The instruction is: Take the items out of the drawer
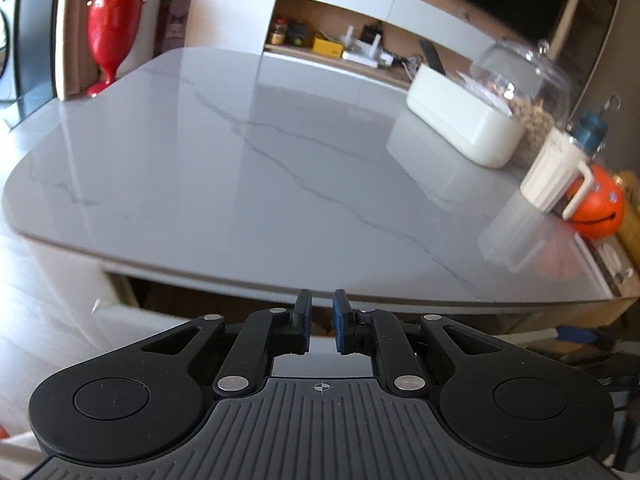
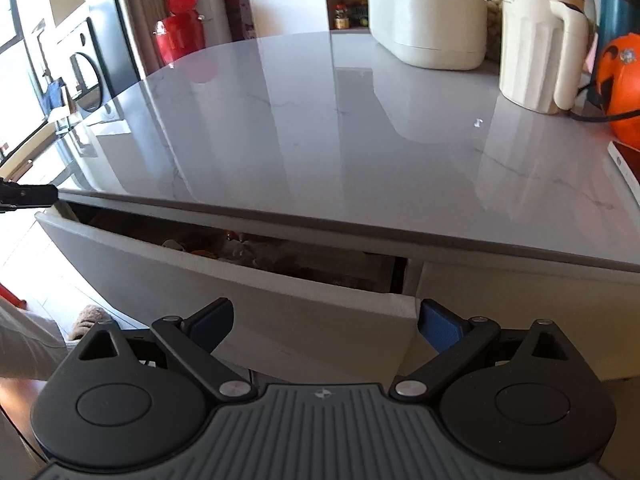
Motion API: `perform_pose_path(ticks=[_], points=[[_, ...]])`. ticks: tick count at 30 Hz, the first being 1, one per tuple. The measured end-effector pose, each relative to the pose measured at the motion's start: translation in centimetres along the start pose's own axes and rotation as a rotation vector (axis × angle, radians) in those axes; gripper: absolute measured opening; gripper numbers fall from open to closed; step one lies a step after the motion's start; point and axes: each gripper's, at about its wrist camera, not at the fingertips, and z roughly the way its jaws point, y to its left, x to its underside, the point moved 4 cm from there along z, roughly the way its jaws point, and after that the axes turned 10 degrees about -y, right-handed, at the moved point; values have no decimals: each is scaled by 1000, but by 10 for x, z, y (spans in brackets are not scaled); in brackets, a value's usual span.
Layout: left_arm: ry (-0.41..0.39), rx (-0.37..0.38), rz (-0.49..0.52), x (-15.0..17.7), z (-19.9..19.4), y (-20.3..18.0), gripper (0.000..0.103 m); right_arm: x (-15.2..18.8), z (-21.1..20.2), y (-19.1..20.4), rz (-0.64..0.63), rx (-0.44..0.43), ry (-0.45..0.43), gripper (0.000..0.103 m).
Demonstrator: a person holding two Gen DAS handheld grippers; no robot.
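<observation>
A white drawer (image 2: 224,280) under the grey marble tabletop (image 2: 320,128) stands pulled out a little. Small jumbled items (image 2: 208,249) show dimly in its dark gap. My right gripper (image 2: 325,326) is open wide, just in front of the drawer front's right end, with nothing between its fingers. My left gripper (image 1: 322,320) hovers at the table's front edge over the drawer opening (image 1: 208,300). Its blue pads are almost together and nothing is held. In the right wrist view the left gripper's black tip (image 2: 28,196) shows at the drawer's left corner.
On the tabletop's right side stand a white oblong container (image 1: 460,120), a glass dome (image 1: 520,72), a cream ribbed jug (image 2: 536,40) and an orange ball-shaped toy (image 2: 620,88). A red vase (image 1: 110,28) stands beyond the far left corner. A slipper (image 2: 86,320) lies on the floor.
</observation>
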Motion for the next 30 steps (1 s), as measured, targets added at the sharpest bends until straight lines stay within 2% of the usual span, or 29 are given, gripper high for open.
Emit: perform_pose_path(ticks=[4, 7, 12, 16, 24, 30], points=[[21, -14, 36, -1, 9, -10, 12, -17, -21, 7, 65, 115, -79, 97], [28, -8, 48, 4, 12, -12, 12, -22, -15, 18, 139, 93, -46, 97], [15, -4, 21, 11, 12, 0, 12, -32, 11, 49, 33, 134, -26, 97], [32, -24, -1, 16, 19, 11, 12, -32, 29, 66, 10, 189, 13, 97], [61, -70, 11, 17, 26, 12, 12, -24, 54, 73, 69, 239, 29, 98], [76, -82, 27, 21, 29, 13, 12, -24, 50, 70, 75, 206, 54, 98]])
